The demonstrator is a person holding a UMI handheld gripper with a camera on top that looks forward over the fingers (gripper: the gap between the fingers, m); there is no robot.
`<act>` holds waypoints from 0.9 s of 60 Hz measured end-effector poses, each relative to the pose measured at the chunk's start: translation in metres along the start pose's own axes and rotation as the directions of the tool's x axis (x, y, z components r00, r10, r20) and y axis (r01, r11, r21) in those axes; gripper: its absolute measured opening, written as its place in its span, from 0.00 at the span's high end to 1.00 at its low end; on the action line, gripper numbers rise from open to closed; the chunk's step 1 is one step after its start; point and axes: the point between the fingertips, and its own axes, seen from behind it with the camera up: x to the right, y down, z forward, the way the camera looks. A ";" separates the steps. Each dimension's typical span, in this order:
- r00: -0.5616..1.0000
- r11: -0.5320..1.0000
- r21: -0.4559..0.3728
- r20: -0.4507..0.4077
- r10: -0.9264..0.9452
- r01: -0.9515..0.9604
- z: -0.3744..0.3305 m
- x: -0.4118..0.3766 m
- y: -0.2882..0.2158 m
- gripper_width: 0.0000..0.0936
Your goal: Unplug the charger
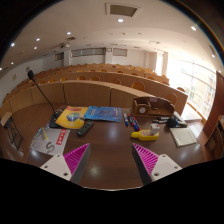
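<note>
My gripper (110,152) hangs over a dark wooden desk (110,165) with its fingers wide open and nothing between them. The magenta pads (74,158) face each other across bare desk. Beyond the fingertips lies a row of small things. A small dark object (85,128) lies ahead of the left finger, and a yellow object (146,133) lies ahead of the right one. I cannot tell which of them, if any, is the charger, and I see no socket or cable clearly.
On the desk beyond are a yellow and red book (70,116), a blue book (102,113), a brown box (153,105), a white notebook (185,136), white papers (45,141) and a gooseneck microphone (38,85). Rows of lecture hall benches (100,78) rise behind.
</note>
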 end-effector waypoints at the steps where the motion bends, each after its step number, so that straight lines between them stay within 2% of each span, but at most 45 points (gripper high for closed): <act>1: 1.000 1.000 -0.003 0.001 0.001 -0.001 -0.001 -0.001 0.001 0.09; 15: 1.000 0.997 -0.076 0.012 -0.002 0.003 0.020 0.033 0.047 0.09; 30: 0.999 0.988 -0.155 -0.033 0.015 -0.020 0.077 0.125 0.088 0.09; 40: 0.996 0.991 -0.126 -0.080 0.029 -0.039 0.138 0.199 0.079 0.08; 54: 0.997 0.998 -0.013 -0.053 0.061 -0.062 0.239 0.252 0.030 0.11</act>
